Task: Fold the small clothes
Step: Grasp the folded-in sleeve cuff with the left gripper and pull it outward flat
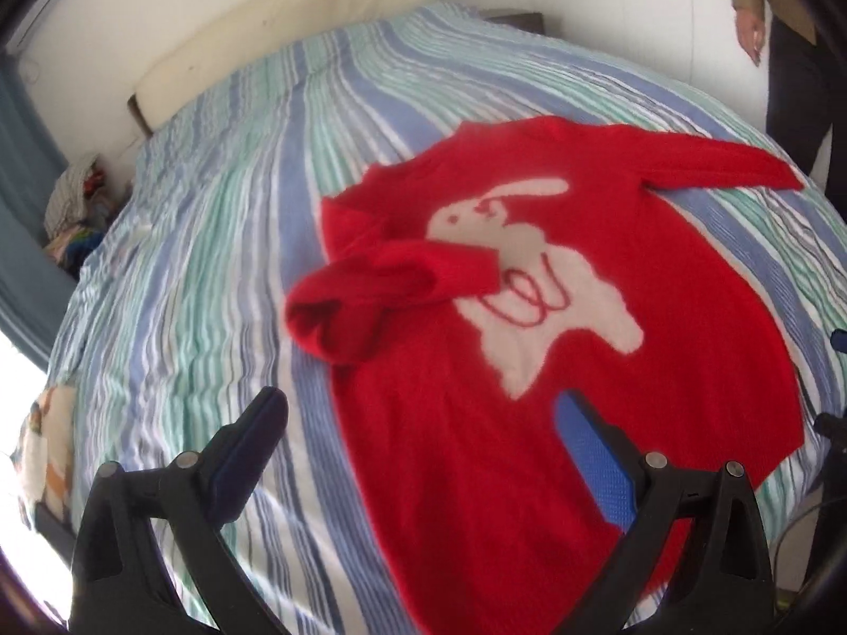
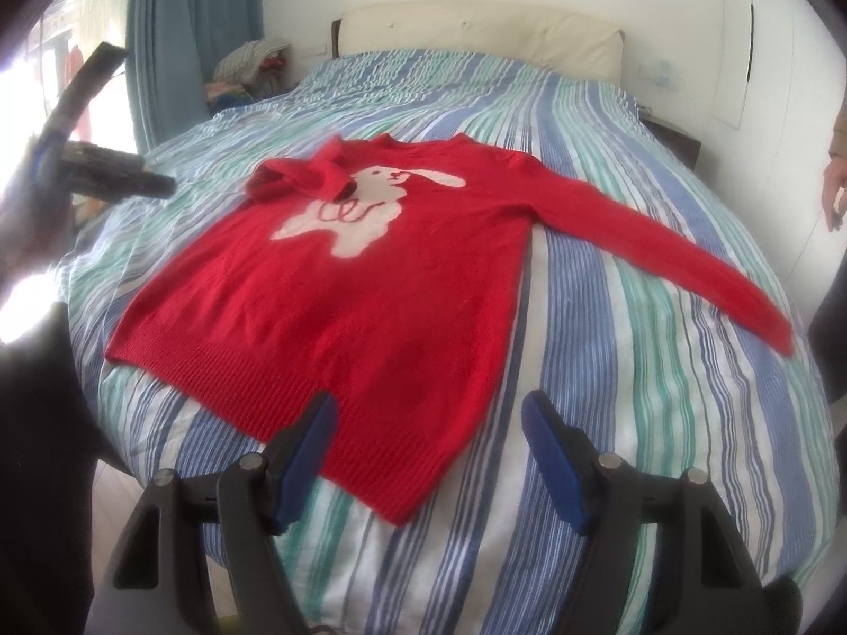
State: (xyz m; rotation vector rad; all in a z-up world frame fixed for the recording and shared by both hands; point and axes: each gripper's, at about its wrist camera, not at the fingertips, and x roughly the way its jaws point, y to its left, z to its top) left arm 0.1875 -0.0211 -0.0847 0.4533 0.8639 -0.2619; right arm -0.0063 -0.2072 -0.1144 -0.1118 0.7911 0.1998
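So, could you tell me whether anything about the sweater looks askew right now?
Yes: the red sweater lies flat, but its sleeves don't match. One sleeve is bunched over the white rabbit design; the other sleeve stretches straight out.

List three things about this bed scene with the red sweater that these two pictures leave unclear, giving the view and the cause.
1. The cuff of the folded sleeve is bunched and blurred in both views.
2. The person by the bed is cut off by the edge in both views.
3. The pile of clothes beside the headboard is too small to sort, either view.
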